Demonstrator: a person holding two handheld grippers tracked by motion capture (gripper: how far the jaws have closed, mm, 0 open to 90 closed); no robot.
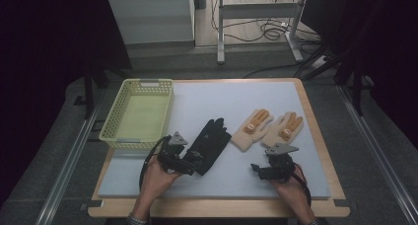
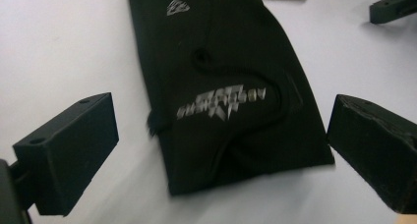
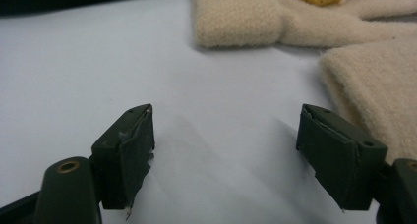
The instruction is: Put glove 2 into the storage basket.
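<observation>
Jaws of the left gripper [image 2: 221, 150] gaped around the black glove [image 2: 221, 86]'s cuff, gripping nothing; closing could pinch one layer or slip.

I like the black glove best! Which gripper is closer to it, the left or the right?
Left. The left gripper is at the black glove's cuff, jaws open on either side. The right gripper sits farther off, nearer the cream gloves.

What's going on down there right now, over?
Left gripper open, straddling black glove cuff. Right gripper open, empty, beside cream gloves. Basket empty. Nothing in the way.
</observation>
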